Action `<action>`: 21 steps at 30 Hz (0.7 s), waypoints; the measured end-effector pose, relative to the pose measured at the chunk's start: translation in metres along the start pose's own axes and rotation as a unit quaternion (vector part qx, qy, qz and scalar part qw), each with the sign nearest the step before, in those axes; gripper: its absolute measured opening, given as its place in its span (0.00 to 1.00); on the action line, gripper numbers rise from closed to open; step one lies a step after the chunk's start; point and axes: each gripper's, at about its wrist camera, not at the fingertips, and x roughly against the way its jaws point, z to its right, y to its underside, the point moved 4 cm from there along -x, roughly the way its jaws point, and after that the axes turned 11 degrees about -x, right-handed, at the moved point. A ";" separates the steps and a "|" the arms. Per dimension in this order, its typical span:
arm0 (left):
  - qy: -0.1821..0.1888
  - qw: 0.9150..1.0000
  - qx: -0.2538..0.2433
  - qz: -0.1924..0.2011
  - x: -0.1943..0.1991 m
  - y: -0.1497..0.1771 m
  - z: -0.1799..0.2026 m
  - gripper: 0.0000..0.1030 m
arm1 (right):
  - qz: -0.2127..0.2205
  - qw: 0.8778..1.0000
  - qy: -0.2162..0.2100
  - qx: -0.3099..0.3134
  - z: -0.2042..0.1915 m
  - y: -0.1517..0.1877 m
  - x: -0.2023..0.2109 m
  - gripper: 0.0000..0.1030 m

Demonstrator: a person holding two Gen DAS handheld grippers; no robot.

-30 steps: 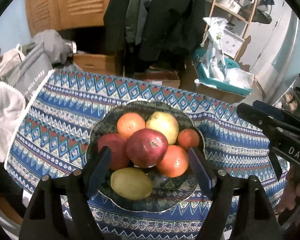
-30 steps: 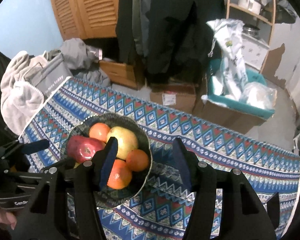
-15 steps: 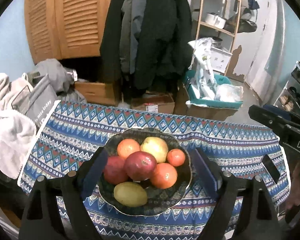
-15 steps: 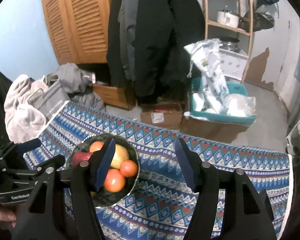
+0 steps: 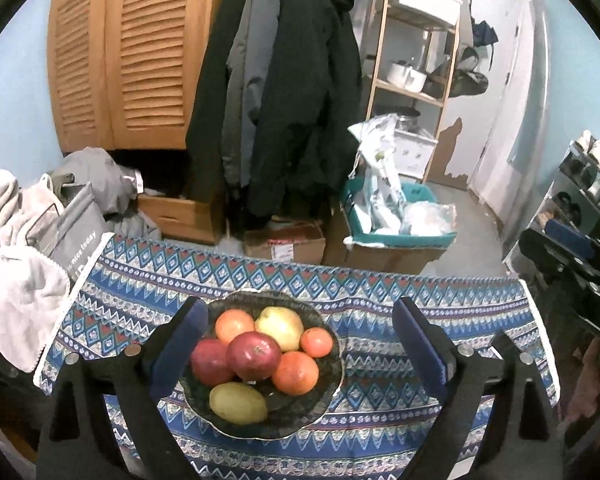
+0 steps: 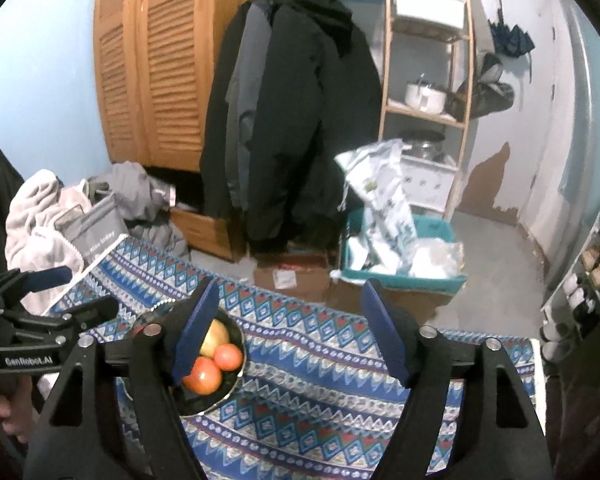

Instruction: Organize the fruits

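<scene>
On the patterned cloth (image 5: 380, 292), the fruit bowl (image 5: 332, 384) lies below both wide-open, empty grippers.

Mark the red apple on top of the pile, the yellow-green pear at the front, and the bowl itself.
red apple (image 5: 253, 355), left wrist view, middle of its top face.
yellow-green pear (image 5: 238, 403), left wrist view, middle of its body.
bowl (image 5: 300, 420), left wrist view, bare dark inner wall near the front right rim.

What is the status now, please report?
Left gripper open, empty, above the table. Right gripper open, empty. Seven fruits piled in dark bowl on patterned cloth. Nothing in the way.
</scene>
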 end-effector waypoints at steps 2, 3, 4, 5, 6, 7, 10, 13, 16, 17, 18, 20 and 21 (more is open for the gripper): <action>0.000 1.000 0.001 0.006 0.004 -0.003 0.001 0.92 | 0.009 1.000 0.005 0.000 0.006 -0.002 0.008 0.75; 0.000 1.000 0.001 0.009 0.006 -0.004 0.002 0.92 | 0.016 1.000 0.011 -0.001 0.010 -0.004 0.014 0.75; -0.001 1.000 0.001 0.012 0.008 -0.005 0.002 0.93 | 0.021 1.000 0.016 -0.001 0.014 -0.005 0.017 0.75; -0.003 1.000 0.001 0.015 0.009 -0.007 0.003 0.95 | 0.026 0.999 0.021 0.000 0.017 -0.006 0.020 0.76; -0.005 1.000 0.001 0.019 0.011 -0.008 0.004 0.96 | 0.031 0.999 0.029 0.000 0.021 -0.007 0.024 0.76; -0.007 1.000 0.001 0.023 0.013 -0.010 0.005 0.97 | 0.036 0.999 0.036 -0.001 0.025 -0.008 0.028 0.76; -0.011 0.999 -0.003 0.036 0.018 -0.013 0.007 0.98 | 0.048 0.998 0.049 -0.007 0.035 -0.011 0.035 0.77; -0.010 0.999 -0.006 0.043 0.022 -0.017 0.010 0.99 | 0.055 0.997 0.061 -0.015 0.046 -0.011 0.040 0.78; -0.009 0.999 -0.010 0.048 0.024 -0.019 0.015 0.99 | 0.059 0.995 0.072 -0.021 0.055 -0.010 0.044 0.78; -0.010 0.999 -0.011 0.048 0.025 -0.020 0.016 0.99 | 0.059 0.995 0.075 -0.025 0.058 -0.010 0.044 0.78; -0.011 0.999 -0.012 0.048 0.024 -0.021 0.017 0.99 | 0.059 0.995 0.076 -0.027 0.060 -0.009 0.044 0.78; -0.012 0.999 -0.014 0.047 0.023 -0.022 0.020 0.99 | 0.057 0.995 0.082 -0.031 0.066 -0.008 0.044 0.78; -0.013 0.999 -0.015 0.047 0.024 -0.022 0.022 0.99 | 0.058 0.994 0.086 -0.033 0.068 -0.008 0.044 0.78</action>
